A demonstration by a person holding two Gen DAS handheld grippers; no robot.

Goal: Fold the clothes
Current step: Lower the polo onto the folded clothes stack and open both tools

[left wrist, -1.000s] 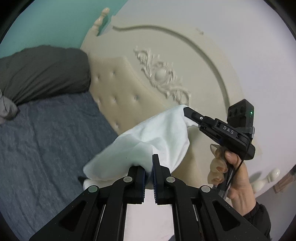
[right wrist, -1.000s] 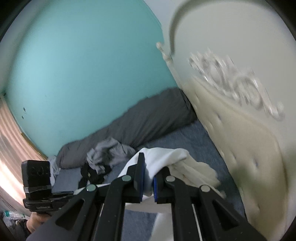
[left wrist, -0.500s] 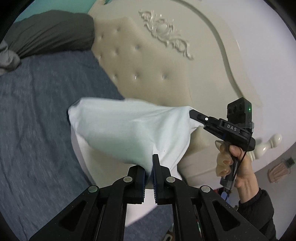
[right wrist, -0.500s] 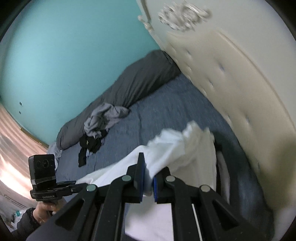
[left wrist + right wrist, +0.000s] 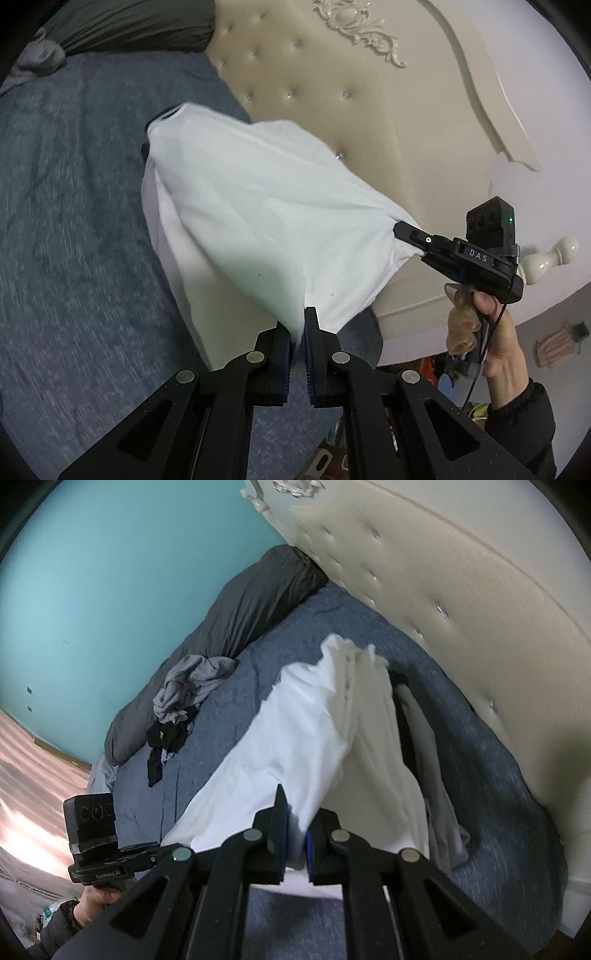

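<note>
A white garment (image 5: pixel 258 221) hangs stretched in the air over the blue bedspread (image 5: pixel 74 229). My left gripper (image 5: pixel 298 332) is shut on its near edge. My right gripper (image 5: pixel 408 232) pinches another edge at the right of the left wrist view, held by a hand (image 5: pixel 480 325). From the right wrist camera the same white garment (image 5: pixel 325 731) spreads forward from my right gripper (image 5: pixel 293 834), which is shut on it, and its far end droops onto the bed. The left gripper's body (image 5: pixel 110 856) shows at the lower left there.
A cream tufted headboard (image 5: pixel 332 74) runs along the bed's side. A dark grey bolster (image 5: pixel 240 598) lies by the teal wall (image 5: pixel 110 554). Crumpled grey clothes (image 5: pixel 192 679) and black clothes (image 5: pixel 166 738) sit on the bedspread (image 5: pixel 332 635). More pale cloth (image 5: pixel 436 746) lies under the garment.
Both grippers have swung down and forward with the white garment, which has spread wider and stretched out flatter over the bed. The cameras now tilt more toward the bedspread.
</note>
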